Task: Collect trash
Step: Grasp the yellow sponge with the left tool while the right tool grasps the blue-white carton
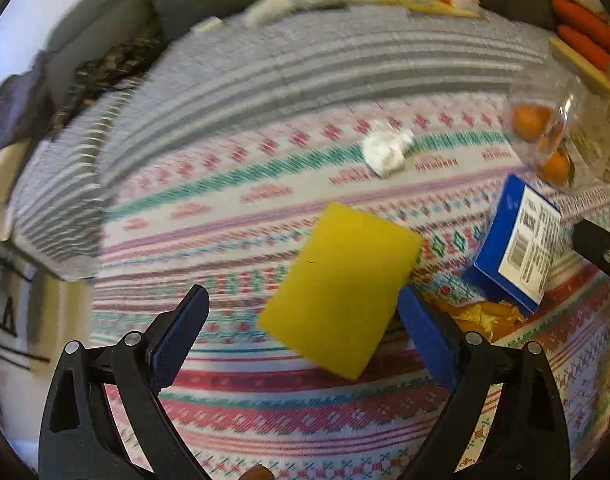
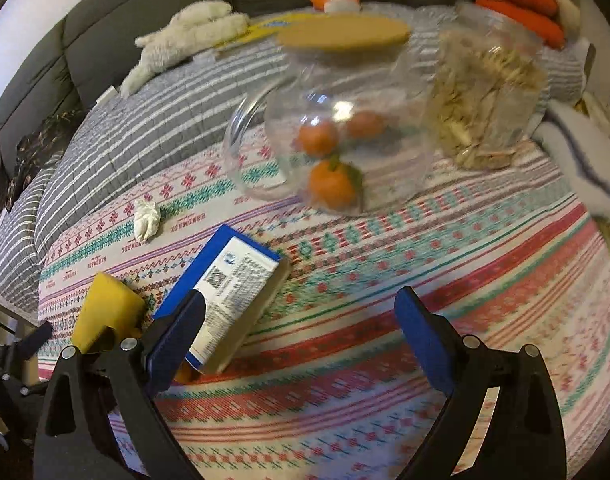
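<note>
Both grippers' fingers spread wide, gripping nothing.
Spongy yellow block [image 1: 341, 292], crumpled tissue [image 1: 387, 150], glossy blue carton [image 1: 513, 246] on woven patterned cloth [image 1: 233, 400].

The right hand-held gripper [image 2: 299, 316] hovered with jaws spread wide over the patterned blanket [image 2: 425, 288]. A blue box [image 2: 225, 284] lay beside a yellow sponge [image 2: 105, 310]; a crumpled tissue [image 2: 147, 220] sat farther off, near a clear jar [image 2: 345, 120] holding oranges.
</note>
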{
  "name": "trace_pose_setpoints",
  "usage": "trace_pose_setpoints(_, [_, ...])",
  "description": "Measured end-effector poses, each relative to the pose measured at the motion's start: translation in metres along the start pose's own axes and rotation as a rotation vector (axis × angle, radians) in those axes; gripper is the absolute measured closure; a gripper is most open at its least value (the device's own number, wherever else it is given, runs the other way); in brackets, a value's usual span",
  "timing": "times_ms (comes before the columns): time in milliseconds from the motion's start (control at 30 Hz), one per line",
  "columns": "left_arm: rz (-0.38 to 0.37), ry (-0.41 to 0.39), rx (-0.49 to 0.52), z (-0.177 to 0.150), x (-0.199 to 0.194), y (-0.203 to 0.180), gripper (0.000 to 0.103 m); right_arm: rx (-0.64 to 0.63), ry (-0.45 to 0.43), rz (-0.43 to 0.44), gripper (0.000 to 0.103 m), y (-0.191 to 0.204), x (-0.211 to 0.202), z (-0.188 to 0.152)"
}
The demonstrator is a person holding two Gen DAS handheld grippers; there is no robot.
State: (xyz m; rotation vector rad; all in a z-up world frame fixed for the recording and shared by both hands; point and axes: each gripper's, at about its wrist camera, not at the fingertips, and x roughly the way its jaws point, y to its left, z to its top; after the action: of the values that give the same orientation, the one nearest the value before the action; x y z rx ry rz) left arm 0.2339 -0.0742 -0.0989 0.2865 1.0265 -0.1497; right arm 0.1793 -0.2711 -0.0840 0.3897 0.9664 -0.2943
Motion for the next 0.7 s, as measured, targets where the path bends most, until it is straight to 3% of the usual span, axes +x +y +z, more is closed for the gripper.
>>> trace_pose_setpoints(133, [-0.028,0.025,0.037,-0.003,0.017,0.000,0.012,0.014,0.030,-0.017,0.010,0.017,0.019,0.004])
trace_pose_setpoints(300, [-0.195,0.031,-0.025,-0.007,0.023,0.018,0.034,0.052,0.064,-0.051,0.009,0.029,0.040,0.009])
trace_pose_setpoints(467, [-0.207,-0.012,0.028,-0.012,0.014,0.019,0.041,0.122,0.089,-0.044,0.008,0.039,0.051,0.012])
trace_pose_setpoints(600, [-0.211,-0.034,0.028,-0.015,0.003,0.027,0.041,0.065,0.077,-0.075,0.008,0.062,0.057,0.009])
trace_pose_setpoints(633, [-0.211,-0.035,0.017,-0.016,0.001,0.031,0.041,0.051,0.074,-0.077,0.009,0.066,0.058,0.008])
trace_pose_setpoints(700, [-0.206,-0.040,-0.005,-0.018,-0.006,0.039,0.041,0.007,0.058,-0.092,0.027,0.071,0.059,0.006])
